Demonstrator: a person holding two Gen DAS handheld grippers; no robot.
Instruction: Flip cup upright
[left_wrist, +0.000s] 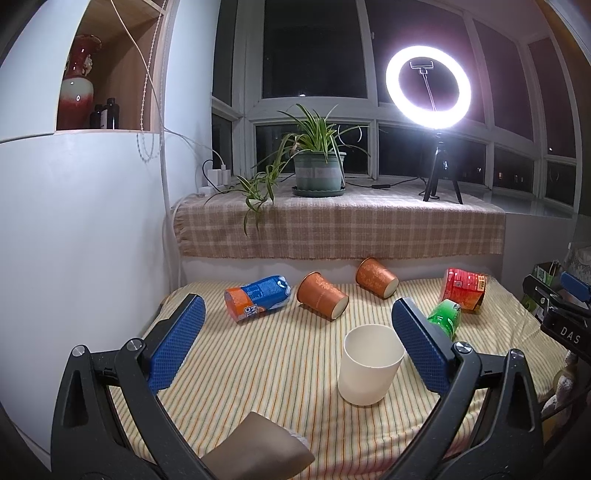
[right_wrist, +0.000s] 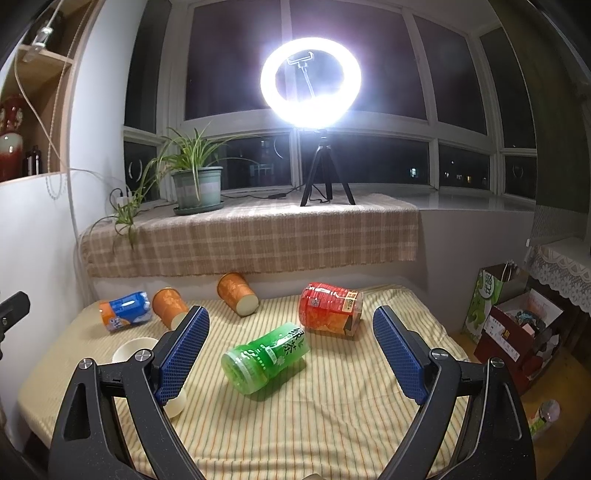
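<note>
A white cup (left_wrist: 370, 363) stands upright, mouth up, on the striped cloth (left_wrist: 273, 365), between my left gripper's fingers and closer to the right one. My left gripper (left_wrist: 299, 314) is open and holds nothing. In the right wrist view the white cup (right_wrist: 135, 349) shows partly behind the left finger. My right gripper (right_wrist: 291, 325) is open and empty above a green cup (right_wrist: 264, 358) lying on its side. Two orange paper cups (left_wrist: 322, 300) (left_wrist: 376, 277) lie on their sides at the back.
A blue and orange cup (left_wrist: 256, 298) and a red cup (left_wrist: 463, 290) lie on their sides. A brown object (left_wrist: 258, 450) sits at the near edge. The sill behind holds a plant (left_wrist: 319, 166) and a ring light (left_wrist: 428, 86). Boxes (right_wrist: 517, 332) stand at the right.
</note>
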